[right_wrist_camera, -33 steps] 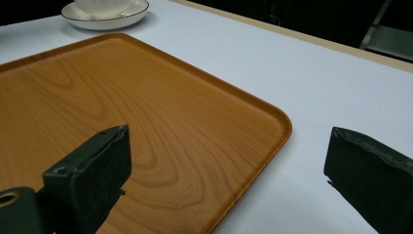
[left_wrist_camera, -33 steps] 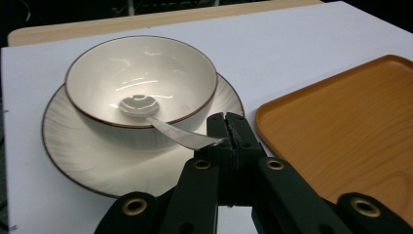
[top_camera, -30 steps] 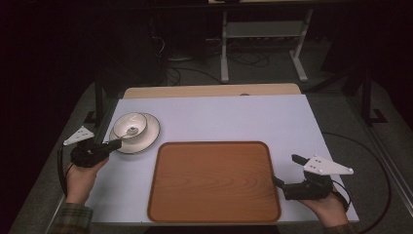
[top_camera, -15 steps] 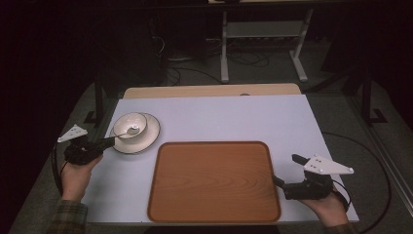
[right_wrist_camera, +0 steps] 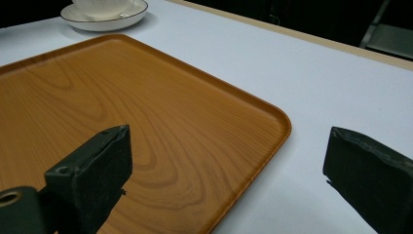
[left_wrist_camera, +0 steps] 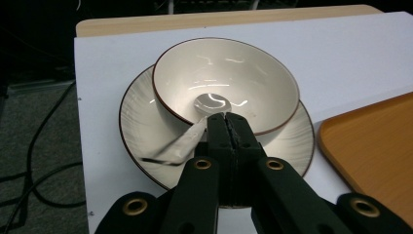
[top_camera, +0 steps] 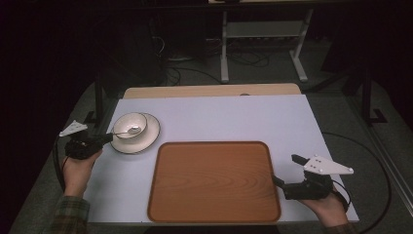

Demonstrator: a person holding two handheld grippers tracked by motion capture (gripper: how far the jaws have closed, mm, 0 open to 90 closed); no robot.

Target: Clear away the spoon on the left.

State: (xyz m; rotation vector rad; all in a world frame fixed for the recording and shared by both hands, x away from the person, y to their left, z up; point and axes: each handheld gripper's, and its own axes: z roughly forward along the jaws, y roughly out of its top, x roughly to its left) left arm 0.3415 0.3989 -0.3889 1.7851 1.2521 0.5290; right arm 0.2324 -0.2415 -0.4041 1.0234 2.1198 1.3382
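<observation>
left claw (left_wrist_camera: 228, 122) drawn back toward table edge, clamped on shiny metal spoon (left_wrist_camera: 195, 131) in white bowl (left_wrist_camera: 229, 83), right claw (right_wrist_camera: 229, 161) wide

Tray (top_camera: 214, 183) bare; bowl (top_camera: 130, 125) (on plate (top_camera: 146, 139)) blocks left.

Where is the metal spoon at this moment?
The metal spoon lies in the white brown-rimmed bowl on the white plate, far left of the table in the high view, its handle clamped in the left gripper.
</observation>
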